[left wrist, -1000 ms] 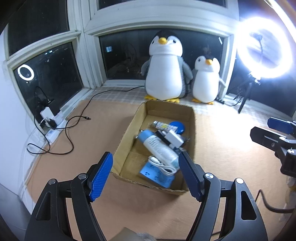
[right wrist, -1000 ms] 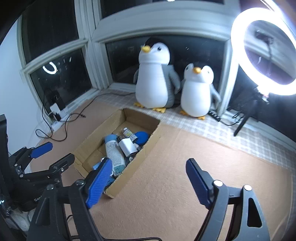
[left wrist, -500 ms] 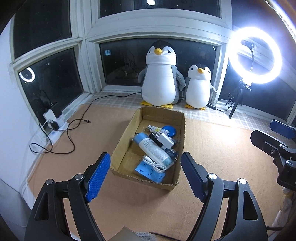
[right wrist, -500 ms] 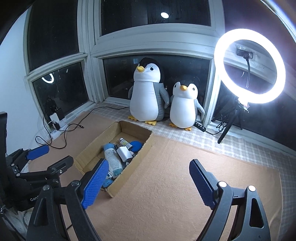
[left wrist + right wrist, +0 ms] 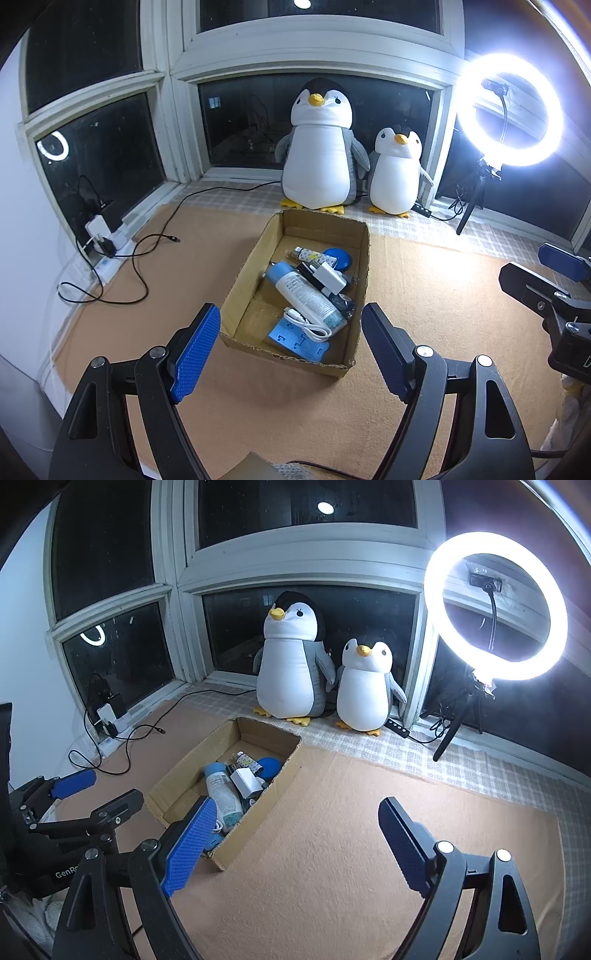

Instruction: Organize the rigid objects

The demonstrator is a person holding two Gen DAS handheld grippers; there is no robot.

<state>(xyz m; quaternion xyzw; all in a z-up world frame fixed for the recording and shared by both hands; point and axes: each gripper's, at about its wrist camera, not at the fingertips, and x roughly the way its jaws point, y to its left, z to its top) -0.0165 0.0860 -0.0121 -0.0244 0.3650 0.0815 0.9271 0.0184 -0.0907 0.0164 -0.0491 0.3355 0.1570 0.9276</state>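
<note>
The cardboard box (image 5: 295,288) sits on the tan mat (image 5: 424,295) near the window, already holding the task's items: a white spray bottle (image 5: 306,295), a white charger (image 5: 328,275), a coiled cable (image 5: 306,326), a blue card (image 5: 297,341) and a blue disc (image 5: 338,258), apparently gathered there for tidiness. The left gripper (image 5: 291,350) and right gripper (image 5: 295,845) both hang short of the box, fingers apart and having just been widening, nothing between them. The left view looks straight into the box; the right view shows the bare mat beside it and hides the card.

Brown cardboard box (image 5: 255,258), blue-padded tongs (image 5: 291,350).
</note>
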